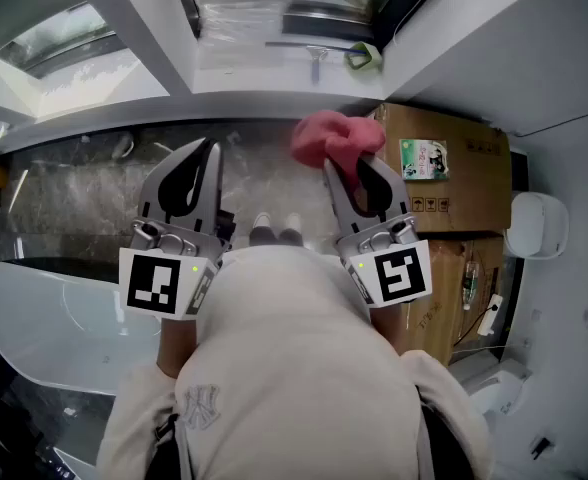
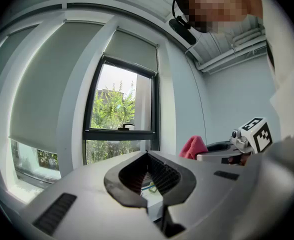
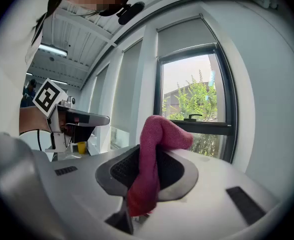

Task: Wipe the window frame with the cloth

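My right gripper point(image 1: 346, 164) is shut on a pink cloth point(image 1: 334, 138). The cloth bunches above the jaw tips and hangs down between them in the right gripper view, where the cloth point(image 3: 152, 154) covers the gripper point(image 3: 148, 151). My left gripper point(image 1: 210, 148) is shut and holds nothing; its tips point(image 2: 148, 155) meet. Both grippers are held side by side, short of the wall. The dark window frame point(image 2: 119, 133) stands ahead and apart from them, with its crossbar point(image 3: 207, 126) and a handle point(image 1: 317, 53). The white sill point(image 1: 274, 76) lies below it.
Stacked cardboard boxes point(image 1: 454, 168) stand at the right under the sill. A small green and yellow item point(image 1: 364, 58) lies on the sill. A dark stone ledge point(image 1: 74, 183) runs to the left, with a white tub point(image 1: 34, 318) below it. A white fixture point(image 1: 536, 223) hangs at the right.
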`<state>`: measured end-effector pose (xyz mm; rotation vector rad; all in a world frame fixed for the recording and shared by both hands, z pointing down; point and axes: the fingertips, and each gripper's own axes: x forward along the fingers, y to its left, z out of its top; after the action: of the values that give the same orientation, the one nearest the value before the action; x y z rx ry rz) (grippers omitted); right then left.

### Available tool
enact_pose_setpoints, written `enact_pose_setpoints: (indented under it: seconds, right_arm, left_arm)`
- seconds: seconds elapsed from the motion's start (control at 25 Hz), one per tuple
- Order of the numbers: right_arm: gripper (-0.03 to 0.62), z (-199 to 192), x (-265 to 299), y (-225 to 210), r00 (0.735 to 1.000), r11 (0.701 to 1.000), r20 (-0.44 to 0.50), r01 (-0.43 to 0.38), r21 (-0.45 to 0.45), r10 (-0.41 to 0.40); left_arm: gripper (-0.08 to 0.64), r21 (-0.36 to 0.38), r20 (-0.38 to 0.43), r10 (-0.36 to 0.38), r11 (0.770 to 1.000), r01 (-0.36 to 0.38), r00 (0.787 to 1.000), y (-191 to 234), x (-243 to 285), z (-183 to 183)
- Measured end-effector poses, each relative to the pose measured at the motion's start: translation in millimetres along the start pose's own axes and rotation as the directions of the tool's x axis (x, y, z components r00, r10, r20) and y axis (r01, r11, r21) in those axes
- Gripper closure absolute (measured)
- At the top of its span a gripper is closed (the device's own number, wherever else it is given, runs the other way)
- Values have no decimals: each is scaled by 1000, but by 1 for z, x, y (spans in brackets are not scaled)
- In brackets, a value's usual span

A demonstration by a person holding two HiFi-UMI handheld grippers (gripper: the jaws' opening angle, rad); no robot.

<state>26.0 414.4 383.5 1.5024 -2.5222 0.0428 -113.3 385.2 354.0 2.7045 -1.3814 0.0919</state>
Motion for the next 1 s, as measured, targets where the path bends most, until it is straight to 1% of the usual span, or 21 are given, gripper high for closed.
enact_pose_setpoints:
  seconds: [0.12, 0.24, 0.48, 0.68, 1.0]
  right_arm:
    - [505, -2, 4, -13, 1000, 1000, 9, 29, -13, -29]
    - [505, -8, 4, -20, 999, 999, 4, 47, -8, -47]
    - [505, -7, 3, -29, 999, 999, 6, 54, 1, -54]
    - [505, -7, 3, -31, 999, 999, 7, 44, 0, -44]
    - [505, -10, -3, -44, 1000, 999, 20, -10, 37, 9]
  left_arm:
    - [552, 14, 23, -3, 1000, 3, 1000, -1, 12, -1]
    - [551, 21, 25, -4, 1000, 3, 1000, -3, 17, -4]
    - [552, 25, 19, 2, 1000, -2, 1000, -6, 22, -4]
    - [552, 27, 21, 12, 1000, -13, 1000, -7, 21, -3]
    - [552, 37, 7, 38, 999, -38, 999, -13, 31, -7]
